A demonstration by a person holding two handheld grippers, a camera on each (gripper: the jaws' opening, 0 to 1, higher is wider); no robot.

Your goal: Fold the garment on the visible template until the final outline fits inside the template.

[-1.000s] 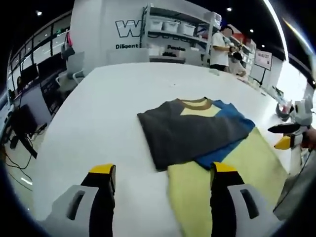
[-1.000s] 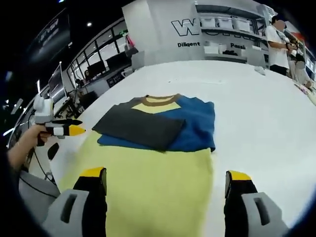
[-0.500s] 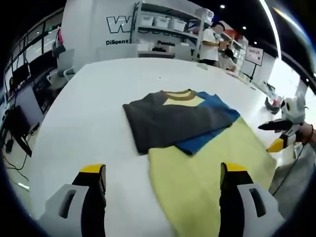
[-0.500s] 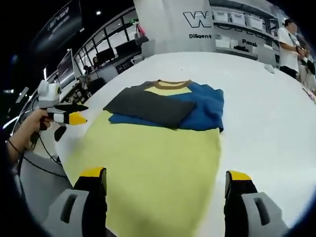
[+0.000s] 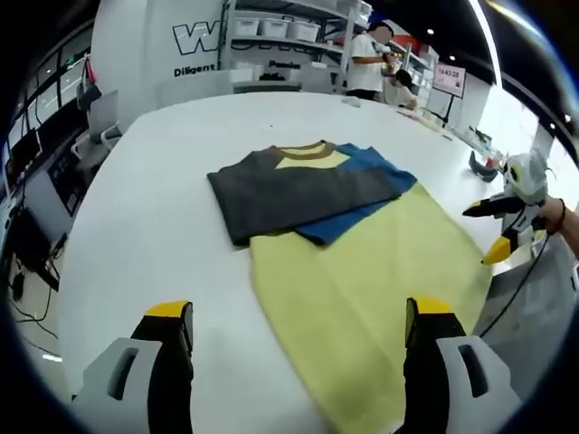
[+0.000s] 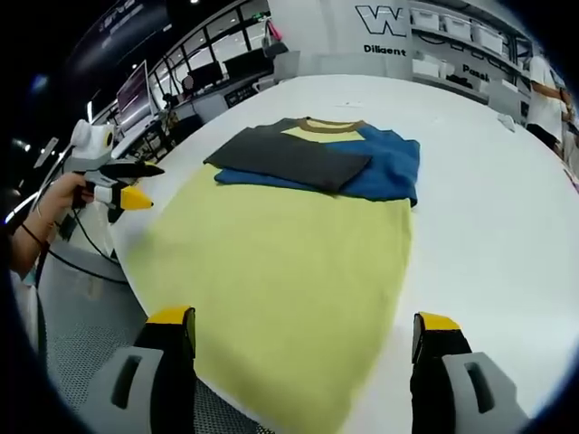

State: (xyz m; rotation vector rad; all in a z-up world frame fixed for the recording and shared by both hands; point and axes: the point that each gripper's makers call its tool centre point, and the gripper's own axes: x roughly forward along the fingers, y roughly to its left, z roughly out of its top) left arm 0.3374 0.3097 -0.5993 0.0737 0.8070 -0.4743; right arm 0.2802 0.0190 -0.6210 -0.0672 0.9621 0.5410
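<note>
A T-shirt lies flat on the white table (image 5: 136,226), its yellow body (image 5: 362,289) reaching toward me. A dark grey sleeve (image 5: 289,190) is folded across the chest, over a blue sleeve (image 5: 366,181), with the brown collar (image 5: 303,149) beyond. My left gripper (image 5: 300,316) hovers open over the near hem, holding nothing. The right gripper (image 5: 479,235) hangs in a hand off the shirt's right edge. In the right gripper view the yellow body (image 6: 280,253), grey sleeve (image 6: 289,158) and blue sleeve (image 6: 389,167) lie ahead of my open, empty right gripper (image 6: 305,321). The left gripper (image 6: 154,185) is at the left.
The table's near edge runs just under the hem, with grey floor (image 6: 81,362) below it. At the far end, people (image 5: 366,54) stand by shelves of white bins (image 5: 280,27). Desks with monitors (image 6: 136,90) line the left side.
Both cameras have drawn back toward the hem, so more yellow cloth and the table edge show. The shirt's folds look the same. Both grippers stay open.
</note>
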